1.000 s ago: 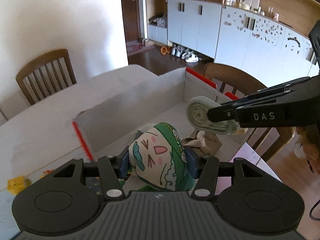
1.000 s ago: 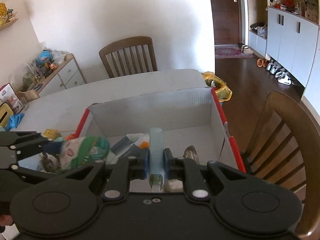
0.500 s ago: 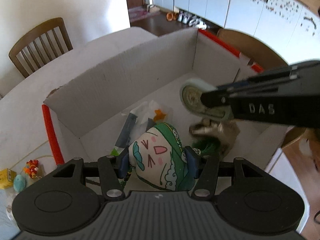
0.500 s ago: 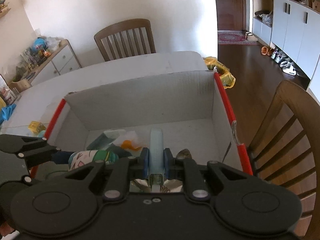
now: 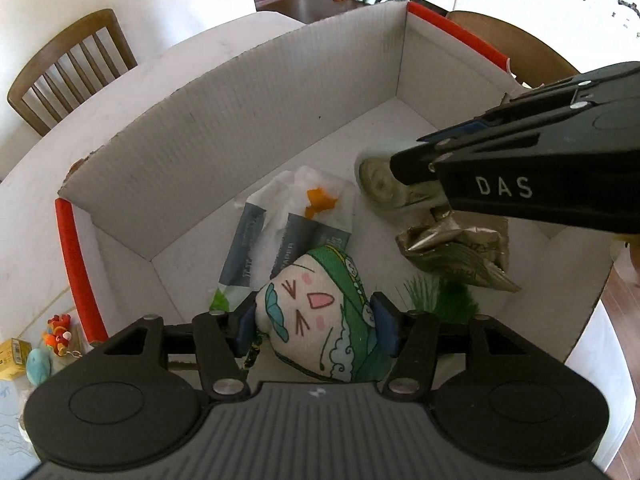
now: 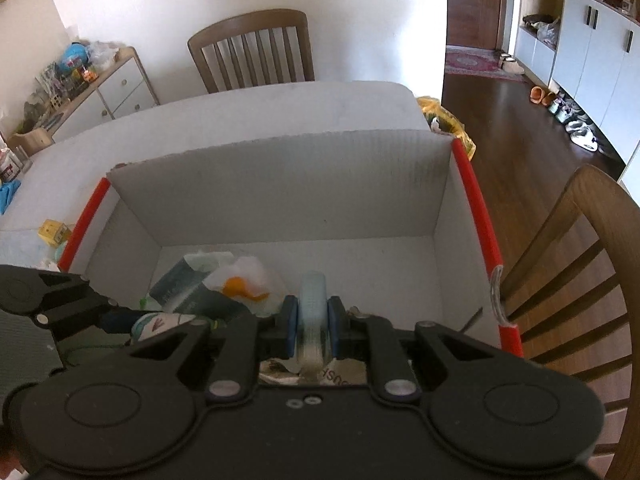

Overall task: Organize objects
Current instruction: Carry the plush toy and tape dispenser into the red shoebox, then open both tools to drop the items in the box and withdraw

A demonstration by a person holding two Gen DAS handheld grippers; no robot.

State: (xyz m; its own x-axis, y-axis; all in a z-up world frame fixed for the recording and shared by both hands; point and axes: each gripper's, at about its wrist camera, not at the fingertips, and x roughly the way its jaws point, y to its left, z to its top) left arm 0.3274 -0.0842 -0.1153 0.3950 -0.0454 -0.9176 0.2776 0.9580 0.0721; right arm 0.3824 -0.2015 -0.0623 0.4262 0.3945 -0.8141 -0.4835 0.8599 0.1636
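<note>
Cardboard: the box with red-taped edges sits on the table, open at the top, and both tools are lowered into it, so I take it as the place things are being gathered.
Left gripper: its fingers are clamped on the soft toy, a cream face with a green hood, held low over the near edge of the box floor, probably to be set down there.
Right gripper: its blue pads are squeezed on the round tape dispenser, held edge-on over the right half of the box floor, next to a crumpled foil bag.
Already inside: grey packets and a white wrapper with an orange scrap, lying toward the left side of the floor.
Left outside: small toys and a yellow carton on the table by the box's left edge.
Hard to tell: the dispenser is blurred; whether either held thing touches the floor is hidden; something green behind the toy is unclear.
</note>
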